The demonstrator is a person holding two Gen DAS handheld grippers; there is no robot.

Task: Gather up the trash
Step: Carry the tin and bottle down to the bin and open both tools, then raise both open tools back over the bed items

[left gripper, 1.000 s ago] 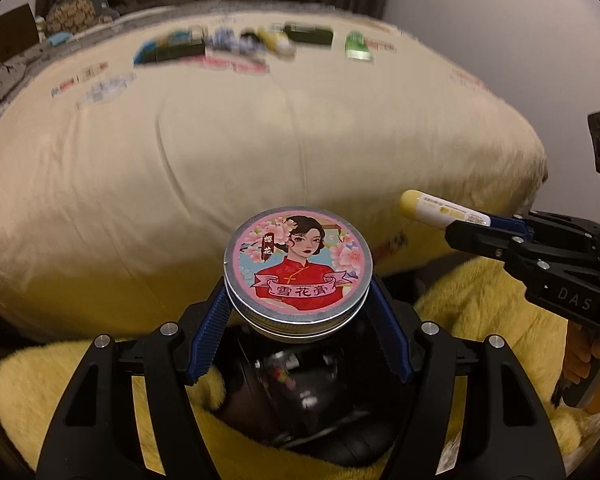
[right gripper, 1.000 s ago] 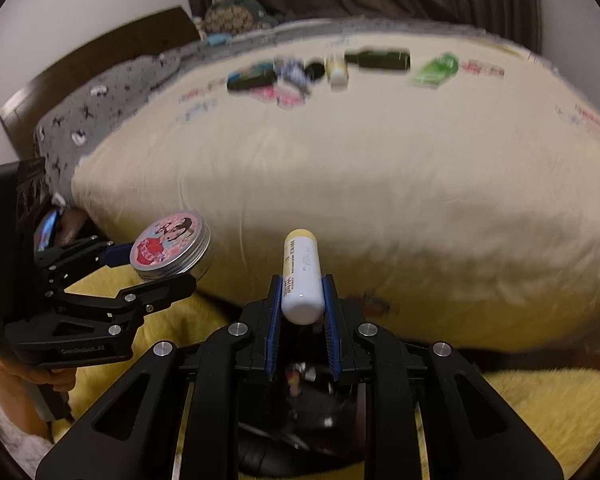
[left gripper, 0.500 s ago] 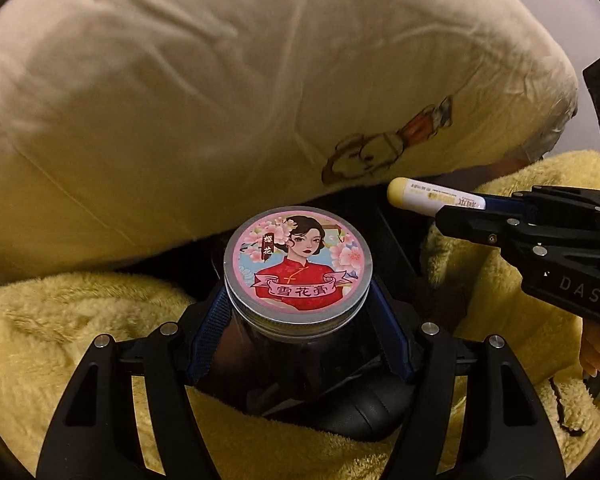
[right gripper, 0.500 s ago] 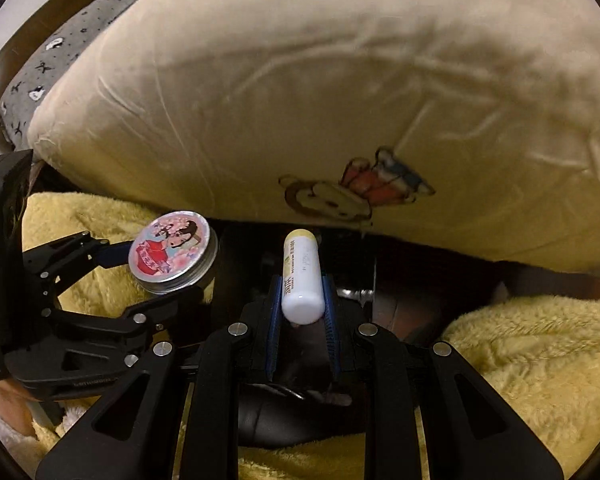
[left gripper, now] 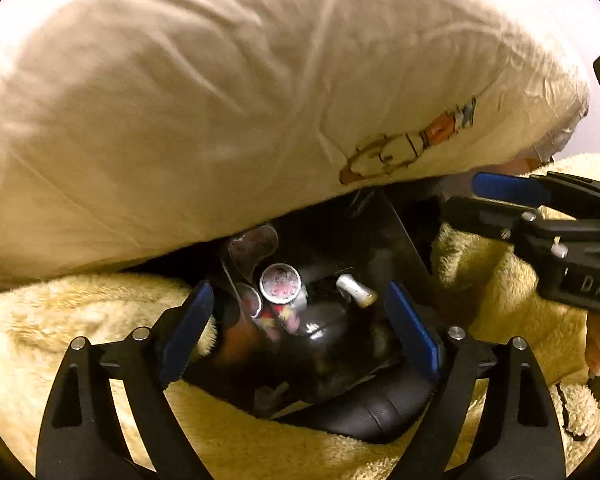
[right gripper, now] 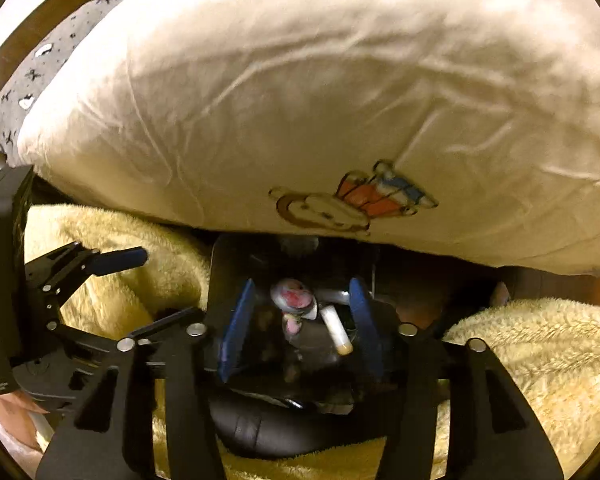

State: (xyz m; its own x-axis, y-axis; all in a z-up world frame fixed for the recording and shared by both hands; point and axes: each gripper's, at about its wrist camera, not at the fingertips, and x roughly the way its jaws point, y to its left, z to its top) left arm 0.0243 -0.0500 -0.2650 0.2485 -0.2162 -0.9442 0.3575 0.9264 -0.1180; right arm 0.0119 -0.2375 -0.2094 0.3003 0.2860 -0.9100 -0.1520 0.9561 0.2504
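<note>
Trash goes into the black bin [left gripper: 380, 412] wedged between the bed and a person's fluffy yellow robe, and two pieces have just dropped into it. Biggest in sight is the cream quilt [left gripper: 204, 92], soft and creased, with a small cartoon print near its hem, bulging over the bin's far rim at twelve o'clock. The robe [right gripper: 536, 352] is thick shaggy pile, pressing in from both sides. The bin's lining is glossy and dark. Inside lies the round metal tin [left gripper: 281, 283], its pink picture lid up, and at its three o'clock the slim white tube [left gripper: 356, 290] with a yellow cap.

The left tongs [left gripper: 300, 328] have just been spreading and stand wide apart, empty, above the tin. The right tongs [right gripper: 300, 328] have likewise just parted, nothing between them.

The risk I'd guess at: the quilt sagging over the mouth, or pile snagging a blue pad on withdrawal and tipping the bin.
</note>
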